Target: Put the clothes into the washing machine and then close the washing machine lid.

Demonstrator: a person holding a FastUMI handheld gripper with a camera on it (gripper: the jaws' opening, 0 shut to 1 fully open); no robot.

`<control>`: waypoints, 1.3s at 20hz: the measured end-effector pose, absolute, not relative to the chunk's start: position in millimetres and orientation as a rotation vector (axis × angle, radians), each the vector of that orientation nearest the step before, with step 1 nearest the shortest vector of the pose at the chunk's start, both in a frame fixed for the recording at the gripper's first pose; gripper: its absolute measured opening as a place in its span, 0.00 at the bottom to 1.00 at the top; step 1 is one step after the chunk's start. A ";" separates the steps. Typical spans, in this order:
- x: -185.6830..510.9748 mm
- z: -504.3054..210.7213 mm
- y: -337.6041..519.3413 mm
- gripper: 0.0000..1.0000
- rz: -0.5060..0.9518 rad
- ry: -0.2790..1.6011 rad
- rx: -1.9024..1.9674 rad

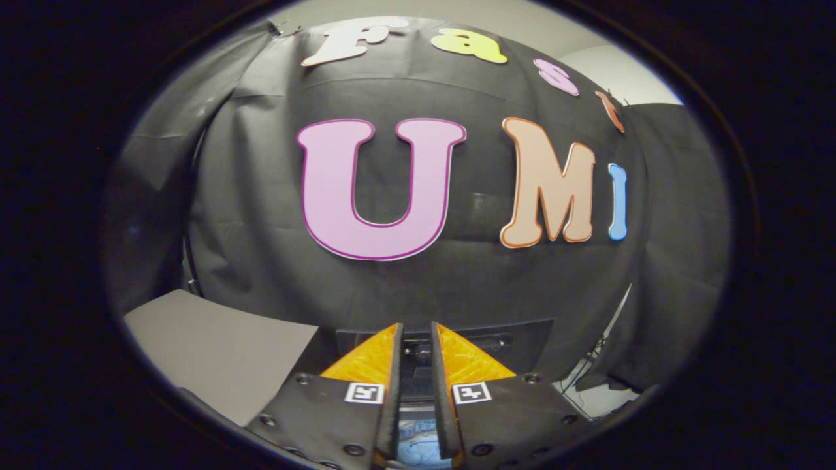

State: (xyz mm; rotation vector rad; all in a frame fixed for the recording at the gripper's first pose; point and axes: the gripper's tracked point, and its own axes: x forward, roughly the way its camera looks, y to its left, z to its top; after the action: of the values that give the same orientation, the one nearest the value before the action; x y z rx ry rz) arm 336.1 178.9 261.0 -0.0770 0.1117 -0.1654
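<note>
Holding the gripper high facing the booth wall, orange fingers nearly pressed together with pale blue cloth glimpsed low in the gap, best lowered slowly toward the machine.

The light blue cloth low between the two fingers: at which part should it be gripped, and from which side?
Probably from above, at a raised fold of the light blue cloth. It looks soft and crumpled and lies below the gripper, so it offers no firm edge. The jaws stand a narrow gap apart, with nothing between their tips, so open them wider first.
</note>
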 end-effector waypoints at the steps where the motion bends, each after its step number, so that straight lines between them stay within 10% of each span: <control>1: 338.1 260.6 177.1 0.34 -0.165 0.123 -0.074; 12: 450.3 262.9 171.5 0.92 -0.161 0.135 -0.168; 26: 496.0 180.8 187.2 0.93 -0.088 0.340 -0.164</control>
State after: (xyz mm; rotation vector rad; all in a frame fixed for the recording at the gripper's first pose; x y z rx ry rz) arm 496.0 187.2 180.8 -0.1642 0.3400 -0.0885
